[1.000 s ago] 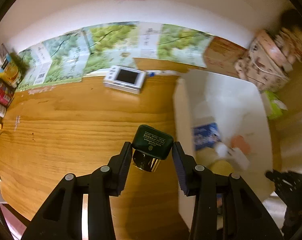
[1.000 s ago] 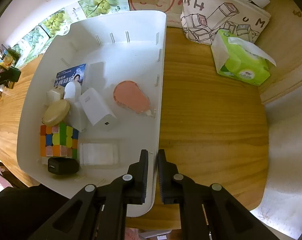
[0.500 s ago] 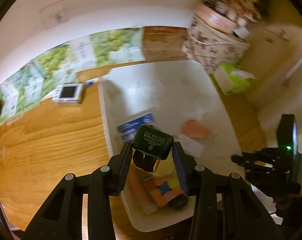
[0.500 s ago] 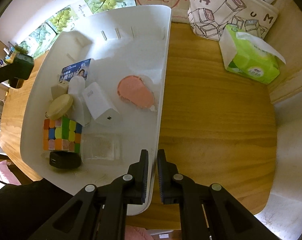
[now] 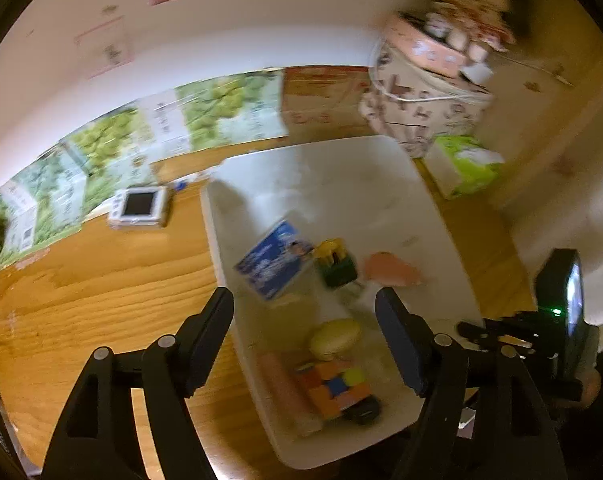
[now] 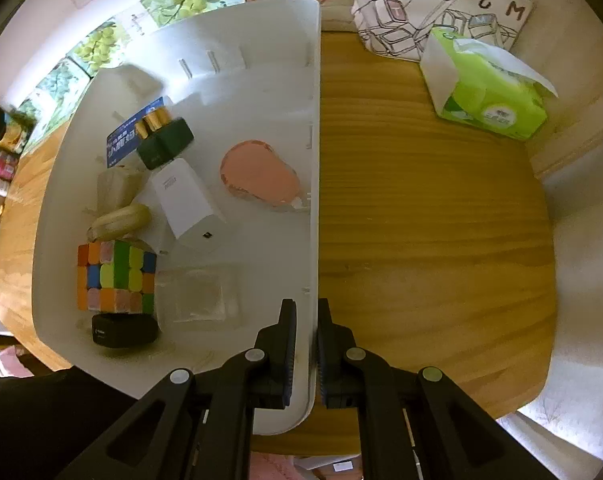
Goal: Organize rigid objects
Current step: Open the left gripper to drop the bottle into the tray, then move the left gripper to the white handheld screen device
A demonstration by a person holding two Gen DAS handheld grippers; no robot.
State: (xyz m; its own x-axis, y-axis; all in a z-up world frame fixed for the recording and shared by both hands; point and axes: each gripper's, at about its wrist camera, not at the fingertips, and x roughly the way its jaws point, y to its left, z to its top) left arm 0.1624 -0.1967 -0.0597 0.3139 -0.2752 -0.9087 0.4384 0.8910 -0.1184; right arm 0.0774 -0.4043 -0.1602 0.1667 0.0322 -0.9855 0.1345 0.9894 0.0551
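The left gripper [image 5: 304,334] has just been opening and now stands wide with nothing between its jaws, held above the white tray [image 6: 257,40]. Half a second ago it still clamped the dark green holder with two gold batteries [image 6: 163,136]; that holder now lies inside the tray, resting partly on the blue card [image 6: 119,144] near the tray's far left part, and the left wrist view, which is blurred, shows it beyond the open fingertips [image 5: 221,308].

The right gripper [image 6: 303,338] has not moved: its jaws are pinched narrow on the tray's right wall, one finger inside the wall and one outside, as in the earlier frames.

The rest of the tray's contents lie as before. The white charger [image 6: 185,204] sits just beside the green holder toward the tray's near end, the pink oval piece [image 6: 257,178] lies close to the right wall, the colour cube [image 6: 115,276] stands at the near left with a small black block [image 6: 123,330] touching its near side, and a clear plastic packet [image 6: 199,296] lies between the cube and the right wall. Outside the tray, past its right wall, a green tissue pack [image 6: 489,100] rests on the wooden table [image 6: 421,220].
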